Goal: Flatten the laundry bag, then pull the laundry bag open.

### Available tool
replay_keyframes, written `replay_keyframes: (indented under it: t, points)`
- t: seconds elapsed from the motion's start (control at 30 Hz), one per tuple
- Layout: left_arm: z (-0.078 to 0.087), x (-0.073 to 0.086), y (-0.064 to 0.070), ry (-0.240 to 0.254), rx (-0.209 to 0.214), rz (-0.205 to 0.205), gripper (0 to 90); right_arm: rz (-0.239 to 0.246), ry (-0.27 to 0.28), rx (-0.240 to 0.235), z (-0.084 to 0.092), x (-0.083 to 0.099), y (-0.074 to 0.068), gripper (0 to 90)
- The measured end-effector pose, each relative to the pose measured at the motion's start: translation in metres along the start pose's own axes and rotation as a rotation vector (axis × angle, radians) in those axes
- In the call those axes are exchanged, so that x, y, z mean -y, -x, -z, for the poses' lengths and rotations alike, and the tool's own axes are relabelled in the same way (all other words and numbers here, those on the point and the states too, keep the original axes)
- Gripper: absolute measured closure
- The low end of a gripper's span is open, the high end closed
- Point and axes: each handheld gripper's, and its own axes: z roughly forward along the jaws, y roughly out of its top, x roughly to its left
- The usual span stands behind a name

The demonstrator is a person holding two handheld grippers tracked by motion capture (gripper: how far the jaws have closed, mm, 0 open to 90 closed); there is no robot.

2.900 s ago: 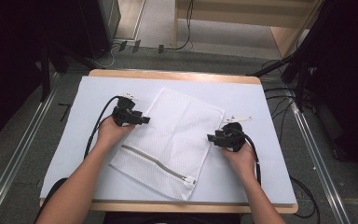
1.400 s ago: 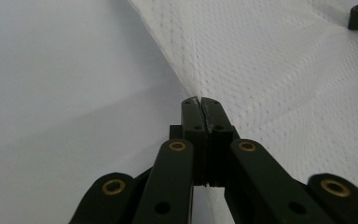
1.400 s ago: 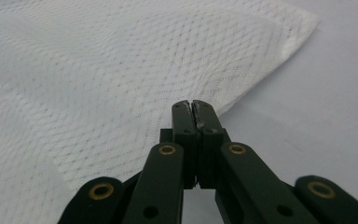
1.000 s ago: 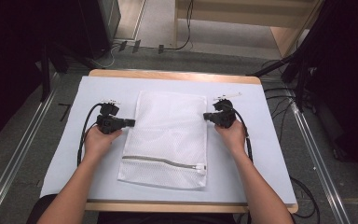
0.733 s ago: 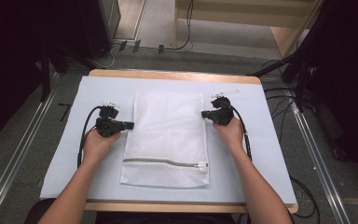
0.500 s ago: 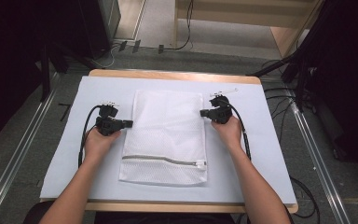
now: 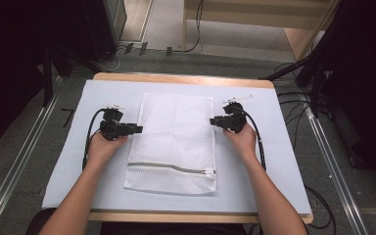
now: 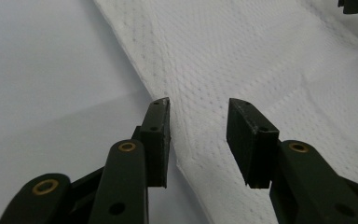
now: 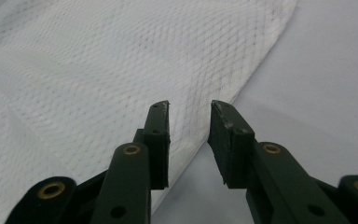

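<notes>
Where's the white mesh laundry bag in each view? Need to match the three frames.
High view: the mesh laundry bag lies flat mid-table on the pale sheet, zipper near the person.
Left gripper view: bag fills the upper right; its edge runs between the open left gripper fingers.
Right gripper view: bag fills the upper left; its edge passes between the open right gripper fingers.
Shared landmark: the bag's long side edges against the sheet.

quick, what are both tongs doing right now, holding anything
Left tongs: open, jaws have just been opening over the mesh bag's left edge, no grip.
Right tongs: open, jaws have just been opening at the bag's right edge, no grip.
</notes>
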Motion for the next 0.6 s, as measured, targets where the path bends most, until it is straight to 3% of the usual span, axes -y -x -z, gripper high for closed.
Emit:
replay_keyframes:
  t: [0.2,0.6]
  points:
    - [0.009,-0.003,0.003,-0.001,0.011,-0.02,49.9,0.008,-0.005,-0.006,0.006,0.006,-0.004,66.6]
    - [0.018,-0.006,0.015,-0.015,0.043,-0.042,45.5,0.022,0.029,-0.045,0.024,0.014,-0.012,61.0]
